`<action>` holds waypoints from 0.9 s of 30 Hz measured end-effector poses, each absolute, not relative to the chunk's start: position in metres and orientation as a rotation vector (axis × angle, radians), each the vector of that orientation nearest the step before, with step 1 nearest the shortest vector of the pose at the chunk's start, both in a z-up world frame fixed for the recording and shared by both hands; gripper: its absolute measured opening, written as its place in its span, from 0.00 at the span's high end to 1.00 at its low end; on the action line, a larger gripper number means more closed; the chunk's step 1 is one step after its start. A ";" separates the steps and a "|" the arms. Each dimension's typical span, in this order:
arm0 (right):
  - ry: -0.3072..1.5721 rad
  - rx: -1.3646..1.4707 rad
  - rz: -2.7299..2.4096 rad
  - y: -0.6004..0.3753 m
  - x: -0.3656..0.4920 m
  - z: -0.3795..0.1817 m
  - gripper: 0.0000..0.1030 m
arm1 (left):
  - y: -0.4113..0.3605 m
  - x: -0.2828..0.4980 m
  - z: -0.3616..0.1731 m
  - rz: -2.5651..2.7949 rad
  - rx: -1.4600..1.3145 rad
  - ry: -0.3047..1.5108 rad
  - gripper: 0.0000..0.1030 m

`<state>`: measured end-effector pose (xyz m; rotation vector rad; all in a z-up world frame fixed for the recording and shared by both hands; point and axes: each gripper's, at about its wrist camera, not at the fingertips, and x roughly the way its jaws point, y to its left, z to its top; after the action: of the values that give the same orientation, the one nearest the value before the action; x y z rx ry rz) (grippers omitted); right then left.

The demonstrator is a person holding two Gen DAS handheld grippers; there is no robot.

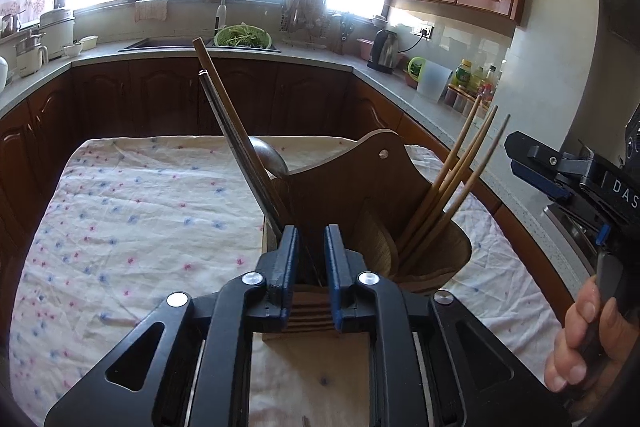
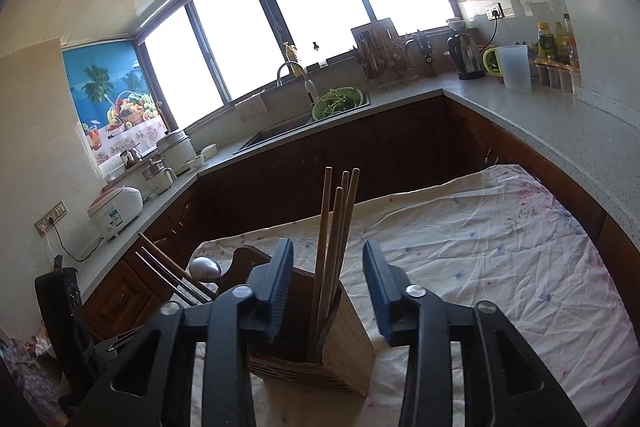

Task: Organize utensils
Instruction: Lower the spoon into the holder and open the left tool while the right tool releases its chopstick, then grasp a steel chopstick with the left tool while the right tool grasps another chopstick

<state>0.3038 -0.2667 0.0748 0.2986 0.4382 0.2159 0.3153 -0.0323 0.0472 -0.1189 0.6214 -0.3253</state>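
Bamboo holder (image 1: 360,195) stands on the floral cloth (image 1: 140,227), toward its near edge. Four chopsticks (image 2: 334,247) lean in the holder's right cup. In the holder's left section stand dark chopsticks (image 1: 236,143) and a spoon (image 1: 268,157). The left gripper (image 1: 311,259) sits at the holder's near wall, its jaws narrowed about something thin and dark; whether they grip it cannot be told. The right gripper (image 2: 326,291) hangs released, its jaws spread on either side of the four chopsticks.

Judgement: the step in hand is seating utensils upright. Lower each piece straight, loosen only once it rests, and steady the holder against tipping.

Left of the holder the cloth lies open; right of the holder the table edge and counter (image 2: 540,123) stand near.
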 end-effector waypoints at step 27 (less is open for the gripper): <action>0.552 0.353 0.152 -0.286 0.157 0.013 0.03 | 0.031 0.164 0.008 -0.220 -0.226 0.707 0.21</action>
<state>0.1569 -0.2860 0.0132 0.3526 0.5525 0.1521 0.1644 0.0306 0.0084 -0.2257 0.7069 -0.2198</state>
